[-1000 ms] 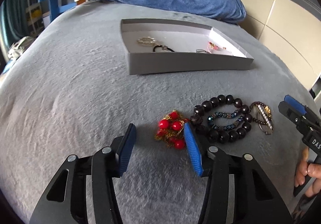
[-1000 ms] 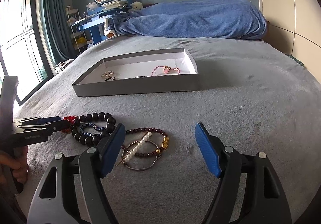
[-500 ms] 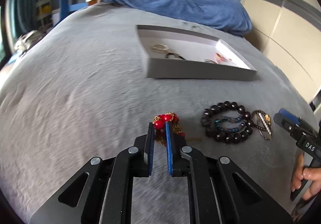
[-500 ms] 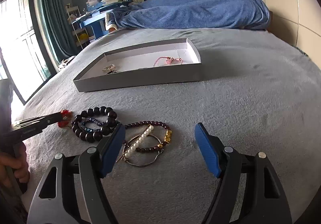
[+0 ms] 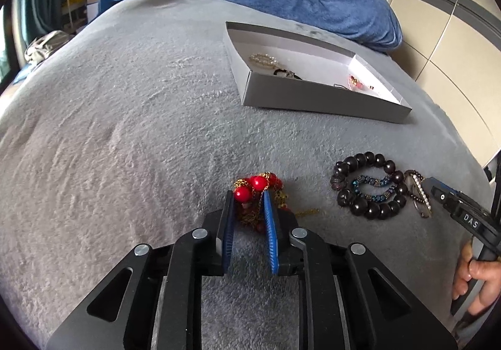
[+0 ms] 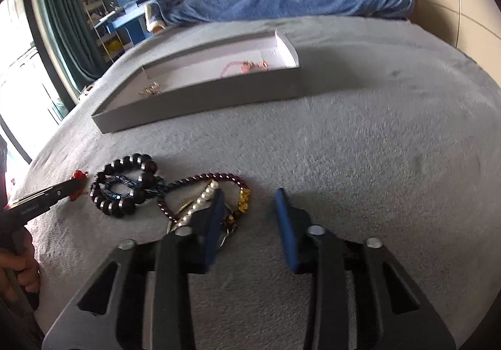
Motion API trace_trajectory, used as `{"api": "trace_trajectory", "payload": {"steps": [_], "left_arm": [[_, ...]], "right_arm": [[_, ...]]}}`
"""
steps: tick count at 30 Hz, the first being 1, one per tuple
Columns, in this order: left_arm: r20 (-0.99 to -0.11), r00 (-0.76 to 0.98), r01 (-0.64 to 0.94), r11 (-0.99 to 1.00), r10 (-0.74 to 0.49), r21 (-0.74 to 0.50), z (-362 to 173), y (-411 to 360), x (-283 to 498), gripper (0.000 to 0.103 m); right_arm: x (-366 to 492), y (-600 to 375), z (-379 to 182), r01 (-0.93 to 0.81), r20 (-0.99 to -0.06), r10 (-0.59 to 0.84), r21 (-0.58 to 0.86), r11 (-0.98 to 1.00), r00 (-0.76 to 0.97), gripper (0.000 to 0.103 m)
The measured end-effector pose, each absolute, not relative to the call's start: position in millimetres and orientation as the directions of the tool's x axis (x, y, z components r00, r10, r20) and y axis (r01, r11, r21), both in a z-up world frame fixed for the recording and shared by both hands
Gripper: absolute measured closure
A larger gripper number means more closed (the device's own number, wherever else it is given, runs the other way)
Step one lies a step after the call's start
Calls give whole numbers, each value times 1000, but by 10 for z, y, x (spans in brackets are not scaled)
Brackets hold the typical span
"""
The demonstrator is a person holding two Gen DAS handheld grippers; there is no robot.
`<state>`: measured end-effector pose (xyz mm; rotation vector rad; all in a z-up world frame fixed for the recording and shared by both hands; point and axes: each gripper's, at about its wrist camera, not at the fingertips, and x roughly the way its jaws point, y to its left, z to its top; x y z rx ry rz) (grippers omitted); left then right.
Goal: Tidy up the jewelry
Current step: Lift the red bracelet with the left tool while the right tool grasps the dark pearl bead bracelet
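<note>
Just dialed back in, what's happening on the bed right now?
Jewelry is being sorted into the grey tray, which already holds a few small pieces. The left gripper is shut on the red bead necklace, low over the grey blanket. The right gripper is open, hovering by the pearl and garnet bracelets. The dark bead bracelet lies untouched between the two.

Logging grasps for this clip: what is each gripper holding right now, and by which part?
The left gripper is shut on the red bead and gold chain piece, pinching its bunched middle. The right gripper is open and holds nothing.
</note>
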<state>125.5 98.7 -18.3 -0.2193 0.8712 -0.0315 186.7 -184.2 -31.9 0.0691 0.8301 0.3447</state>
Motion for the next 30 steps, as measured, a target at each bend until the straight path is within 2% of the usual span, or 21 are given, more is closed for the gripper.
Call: {"api": "trace_trajectory", "payload": {"steps": [2,7,10,15,20,30], "left_arm": [[-756,646,-58,981,-105,-186,-188,961,1287,83],[-758,647,-53,988,-75,-143,-190,900,1317,82],[-755,650,-46,988,-83,-149,-189,898,1314,84],[-750,655,-44,985,-98,-167,-188,925,1294,85],[-735,668,-24,984,-116,-176,-160,918,1262,92],[-678,718,46,983,-158,-180,99,821,1084,94]], "right_arm": [[1870,-1836,-330,-276,-714,326,191,942,619,81],[1878,-1725,-345,-322,-728,334,163,933,599,88],[1849,-1750,-317,-342,-706,367,186,921,605,95],[1762,-1868,-226,-326,-651,385,217,920,654,95],[1584,-1926,-45,-352,-559,420,231,907,715,96],[1438,-1935,241,-386,-484,464,256,886,742,96]]}}
